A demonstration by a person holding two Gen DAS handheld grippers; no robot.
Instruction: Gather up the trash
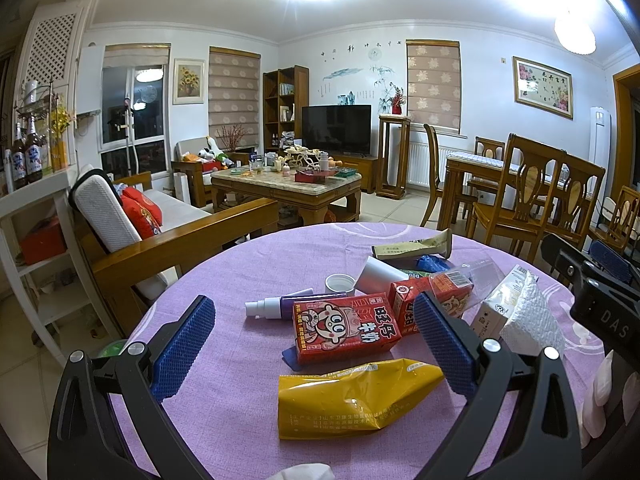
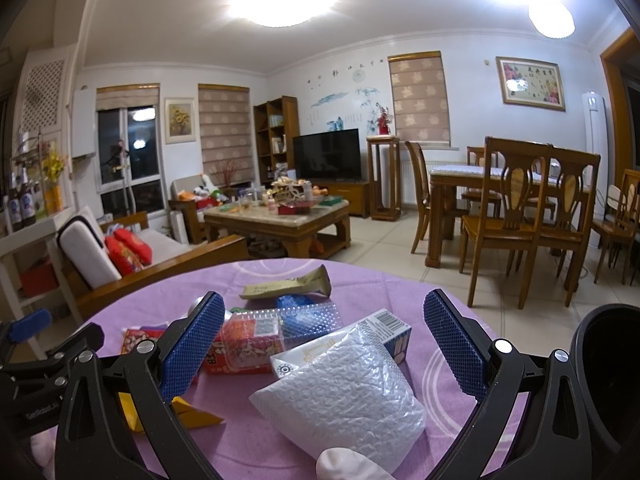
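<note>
Trash heap on purple-clothed round table (image 1: 224,280), both grippers spread wide over it, holding nothing.

Red milk carton (image 1: 346,328) lies flat mid-table, yellow pouch (image 1: 352,396) just in front, purple spray bottle (image 1: 280,306) touching its far-left corner; 2nd red carton (image 1: 436,294) to the right w/ clear plastic over it. Left gripper (image 1: 316,344) jaws straddle carton & pouch, not touching. Right gripper (image 2: 324,344) hangs over white bubble mailer (image 2: 340,396), small box (image 2: 384,330) behind it. Black bin (image 2: 612,376) at right edge.
</note>
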